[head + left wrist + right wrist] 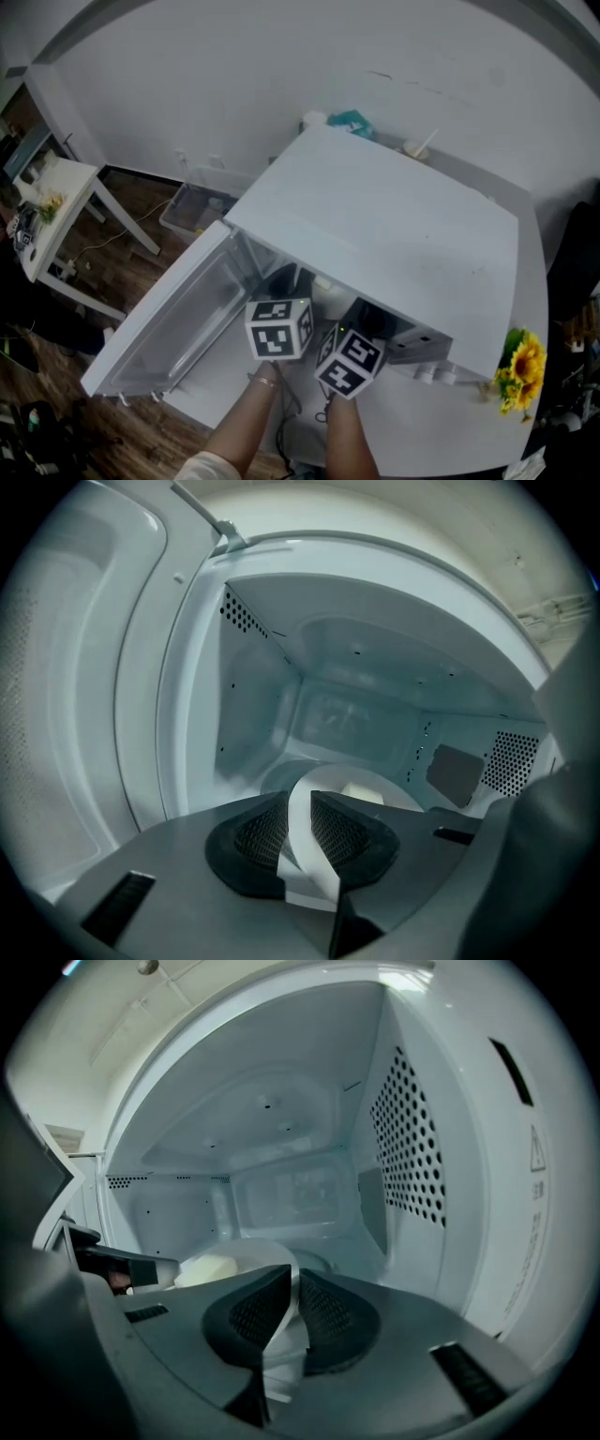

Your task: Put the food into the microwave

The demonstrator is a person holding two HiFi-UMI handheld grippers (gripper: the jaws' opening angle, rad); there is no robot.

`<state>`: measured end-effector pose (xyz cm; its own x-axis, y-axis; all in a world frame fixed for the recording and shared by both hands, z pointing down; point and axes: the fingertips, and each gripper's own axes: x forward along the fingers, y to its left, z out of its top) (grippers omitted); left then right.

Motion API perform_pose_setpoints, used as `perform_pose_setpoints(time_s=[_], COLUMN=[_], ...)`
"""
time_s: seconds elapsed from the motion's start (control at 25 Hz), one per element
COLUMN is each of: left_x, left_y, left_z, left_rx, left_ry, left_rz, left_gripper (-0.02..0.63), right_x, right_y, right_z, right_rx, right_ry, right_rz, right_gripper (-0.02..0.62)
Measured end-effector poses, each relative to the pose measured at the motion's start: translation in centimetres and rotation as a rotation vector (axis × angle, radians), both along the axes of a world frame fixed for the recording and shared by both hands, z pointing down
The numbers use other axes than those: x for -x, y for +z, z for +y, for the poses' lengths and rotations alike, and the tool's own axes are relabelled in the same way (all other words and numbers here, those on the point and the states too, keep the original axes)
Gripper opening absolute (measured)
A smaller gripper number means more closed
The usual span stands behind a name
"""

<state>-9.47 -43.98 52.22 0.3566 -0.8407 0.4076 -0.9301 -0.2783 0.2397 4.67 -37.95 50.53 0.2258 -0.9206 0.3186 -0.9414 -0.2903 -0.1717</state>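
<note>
A white plate (323,782) with a pale lump of food (208,1267) hangs in the mouth of the open white microwave (394,234). My left gripper (300,841) is shut on the plate's rim on one side. On the opposite side my right gripper (289,1312) is shut on the rim too. In the head view both marker cubes (278,328) sit close together just under the microwave's front edge, and the plate is mostly hidden there. The cavity's back wall (347,719) lies ahead of the plate.
The microwave door (178,319) swings out wide to the left. Yellow sunflowers (520,366) stand at the table's right edge. A small white side table (56,206) and a clear plastic box (192,202) are on the floor to the left. A perforated side wall (408,1147) is near the right gripper.
</note>
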Motion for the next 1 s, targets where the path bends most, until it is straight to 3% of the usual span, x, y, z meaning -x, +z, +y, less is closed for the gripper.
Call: perform_pose_setpoints(time_s=[0.68, 1.0], left_x=[-0.7, -0.4], left_y=[1.6, 2.2], left_z=[-1.4, -1.3], left_rx=[0.038, 0.059], left_ry=[0.014, 0.030], left_rz=[-0.058, -0.028], left_gripper=[0.087, 0.087], right_x=[-0.3, -0.1], right_y=[0.4, 0.7], right_z=[-1.4, -1.6], right_rx=[0.111, 0.139], right_ry=[0.023, -0.002], right_rz=[0.136, 0.149], right_gripper=[0.040, 0.040])
